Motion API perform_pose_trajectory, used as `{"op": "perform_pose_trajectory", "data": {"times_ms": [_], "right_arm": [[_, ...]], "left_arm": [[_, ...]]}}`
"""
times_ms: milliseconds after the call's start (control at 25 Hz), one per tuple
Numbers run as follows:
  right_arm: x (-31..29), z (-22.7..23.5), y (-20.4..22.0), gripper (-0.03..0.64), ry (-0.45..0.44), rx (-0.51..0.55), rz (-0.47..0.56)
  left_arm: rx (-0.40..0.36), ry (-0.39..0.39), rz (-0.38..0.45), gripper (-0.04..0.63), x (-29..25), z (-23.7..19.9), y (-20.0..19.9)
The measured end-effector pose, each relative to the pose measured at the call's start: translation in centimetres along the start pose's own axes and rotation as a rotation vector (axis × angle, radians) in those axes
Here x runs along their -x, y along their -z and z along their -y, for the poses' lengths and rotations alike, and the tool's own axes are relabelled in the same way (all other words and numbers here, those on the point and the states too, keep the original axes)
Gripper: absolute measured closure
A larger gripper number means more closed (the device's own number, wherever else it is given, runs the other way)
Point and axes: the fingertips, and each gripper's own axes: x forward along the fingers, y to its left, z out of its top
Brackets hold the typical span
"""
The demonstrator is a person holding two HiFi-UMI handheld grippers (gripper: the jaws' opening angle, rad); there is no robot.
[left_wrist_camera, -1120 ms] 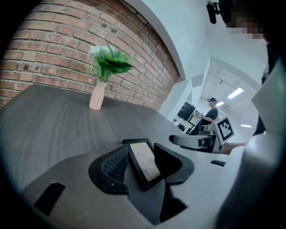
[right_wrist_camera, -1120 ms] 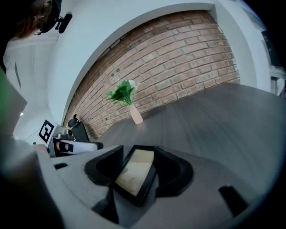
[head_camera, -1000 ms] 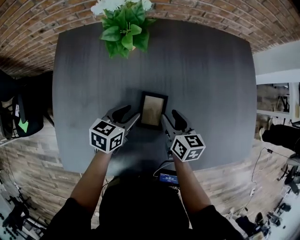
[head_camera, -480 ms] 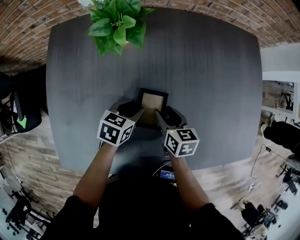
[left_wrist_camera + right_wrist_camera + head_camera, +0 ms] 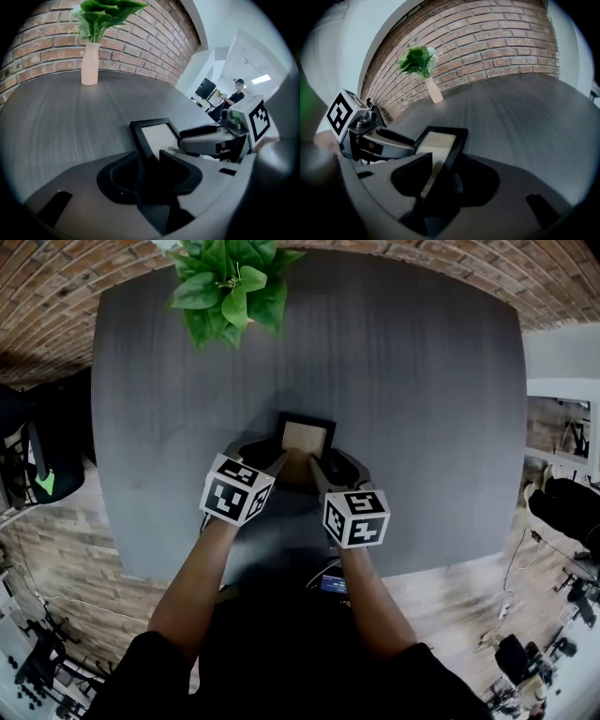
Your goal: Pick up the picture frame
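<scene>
Jaws on the left gripper (image 5: 273, 463) and the right gripper (image 5: 313, 465) are closing from the wide spread of a second ago. Both tools have come down over the near end of the black picture frame (image 5: 305, 435), which lies on the dark table (image 5: 422, 381) toward the person's side. Each now straddles one side rail, with no firm pinch visible yet. The frame looks bracketed but not held, so lifting should wait until both pairs bite.
</scene>
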Motion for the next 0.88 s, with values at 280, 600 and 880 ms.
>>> {"op": "perform_pose_trajectory", "data": {"times_ms": [280, 600, 880], "right_arm": [[0.0, 0.4, 0.1, 0.486, 0.034, 0.02, -0.013], [1.0, -0.1, -0.4, 0.492, 0.051, 0.027, 0.023], [3.7, -1.9, -3.2, 0.492, 0.067, 0.064, 0.137]], "left_arm": [[0.0, -0.011, -0.008, 0.495, -0.1, 0.2, 0.1], [-0.009, -0.04, 0.024, 0.503, 1.0, 0.8, -0.1], [-0.022, -0.039, 0.122, 0.522, 4.0, 1.8, -1.0]]}}
